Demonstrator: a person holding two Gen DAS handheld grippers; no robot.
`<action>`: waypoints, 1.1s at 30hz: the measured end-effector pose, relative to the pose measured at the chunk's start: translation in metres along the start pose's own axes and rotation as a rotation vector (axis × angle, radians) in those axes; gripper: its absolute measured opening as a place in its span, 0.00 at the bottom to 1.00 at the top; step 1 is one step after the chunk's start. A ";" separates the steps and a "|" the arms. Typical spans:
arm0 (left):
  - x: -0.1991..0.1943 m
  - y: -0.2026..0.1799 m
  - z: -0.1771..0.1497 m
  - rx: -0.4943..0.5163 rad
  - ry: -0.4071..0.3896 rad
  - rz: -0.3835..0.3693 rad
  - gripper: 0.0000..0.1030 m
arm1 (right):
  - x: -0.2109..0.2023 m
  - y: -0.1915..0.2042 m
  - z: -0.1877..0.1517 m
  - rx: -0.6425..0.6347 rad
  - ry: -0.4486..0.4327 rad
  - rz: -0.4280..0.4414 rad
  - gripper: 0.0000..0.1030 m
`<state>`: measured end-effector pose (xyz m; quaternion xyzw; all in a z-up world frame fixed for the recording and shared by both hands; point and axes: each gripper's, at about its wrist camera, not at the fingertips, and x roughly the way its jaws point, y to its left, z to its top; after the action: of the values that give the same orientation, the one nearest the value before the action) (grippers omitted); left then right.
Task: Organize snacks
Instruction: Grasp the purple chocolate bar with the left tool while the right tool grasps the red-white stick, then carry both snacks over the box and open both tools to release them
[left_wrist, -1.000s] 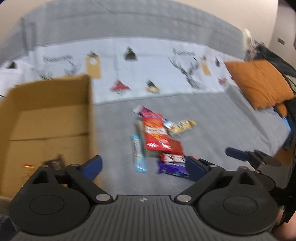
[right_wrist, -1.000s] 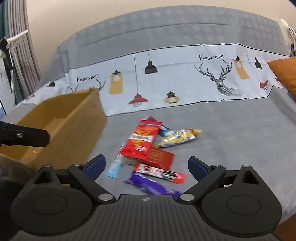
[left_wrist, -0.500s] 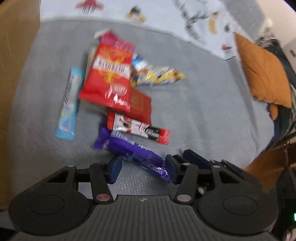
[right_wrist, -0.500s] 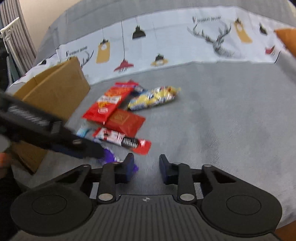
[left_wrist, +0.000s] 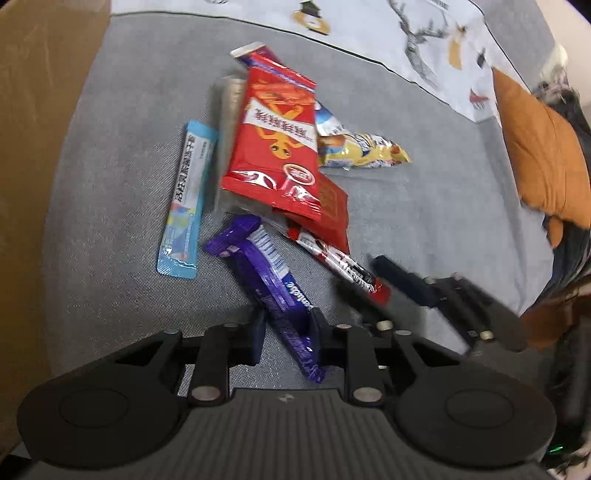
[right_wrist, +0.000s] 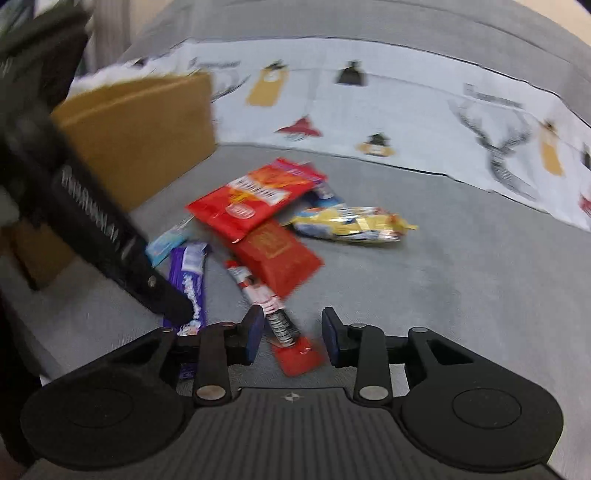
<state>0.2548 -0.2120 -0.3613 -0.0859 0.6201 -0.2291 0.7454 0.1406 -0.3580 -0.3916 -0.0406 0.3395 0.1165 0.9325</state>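
Note:
Several snacks lie in a pile on the grey bed. My left gripper (left_wrist: 286, 334) straddles the near end of a purple chocolate bar (left_wrist: 269, 280); its fingers stand slightly apart on either side of the bar. My right gripper (right_wrist: 291, 332) straddles the near end of a red-and-white bar (right_wrist: 275, 314), fingers slightly apart. Beyond lie a large red packet (left_wrist: 277, 144), a dark red flat packet (right_wrist: 280, 254), a yellow packet (right_wrist: 351, 223) and a light blue stick (left_wrist: 186, 199). A cardboard box (right_wrist: 140, 133) stands to the left.
An orange pillow (left_wrist: 543, 155) lies at the right of the bed. A white printed sheet (right_wrist: 406, 107) covers the far part of the bed. The box wall (left_wrist: 33, 147) rises close on the left of the left gripper.
Both grippers have come down and forward to the pile and narrowed from wide open. The left now straddles the purple bar, the right the red-and-white bar.

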 end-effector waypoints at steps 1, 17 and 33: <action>0.001 0.002 0.000 -0.006 -0.004 -0.012 0.27 | 0.000 -0.001 0.000 0.014 -0.019 0.001 0.38; -0.021 -0.031 -0.031 0.247 -0.052 0.250 0.14 | -0.041 -0.016 -0.023 0.297 -0.023 -0.093 0.16; 0.002 -0.051 -0.033 0.338 -0.121 0.247 0.13 | -0.001 -0.009 -0.008 0.230 -0.027 -0.054 0.15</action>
<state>0.2110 -0.2521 -0.3491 0.1033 0.5329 -0.2312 0.8074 0.1370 -0.3681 -0.3965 0.0593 0.3368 0.0519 0.9383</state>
